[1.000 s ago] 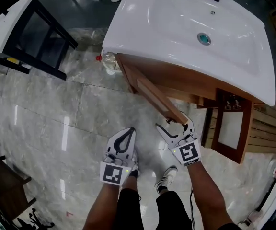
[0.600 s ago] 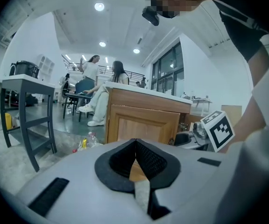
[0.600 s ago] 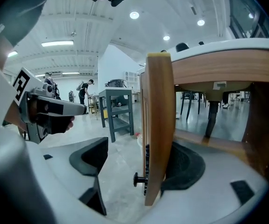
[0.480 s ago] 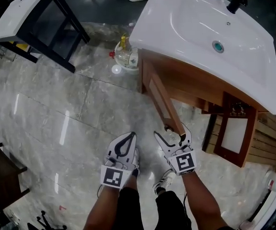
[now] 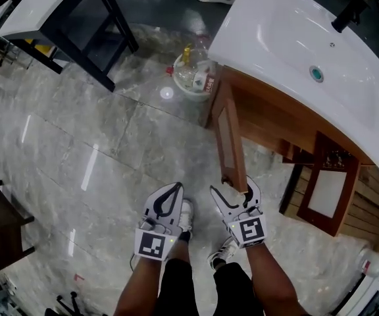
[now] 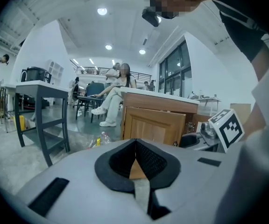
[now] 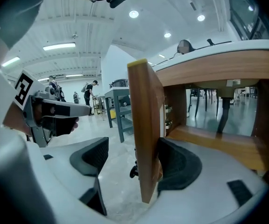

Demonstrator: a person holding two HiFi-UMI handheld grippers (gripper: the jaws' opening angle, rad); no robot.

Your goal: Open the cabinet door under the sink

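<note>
The fingers of the right gripper are spread apart with the free edge of the cabinet door between them. One pad touches the door's inner face; the other is clear of the side with the knob. The door hangs under the sink, and its top edge runs from the hinge at 12 o'clock to the free end at 6 o'clock. A second ago it slanted toward 4 o'clock, so it has swung wider. The left gripper is clenched on nothing over the floor, at 9 o'clock of the right one. Both forearms reach forward, marker cubes up.
</note>
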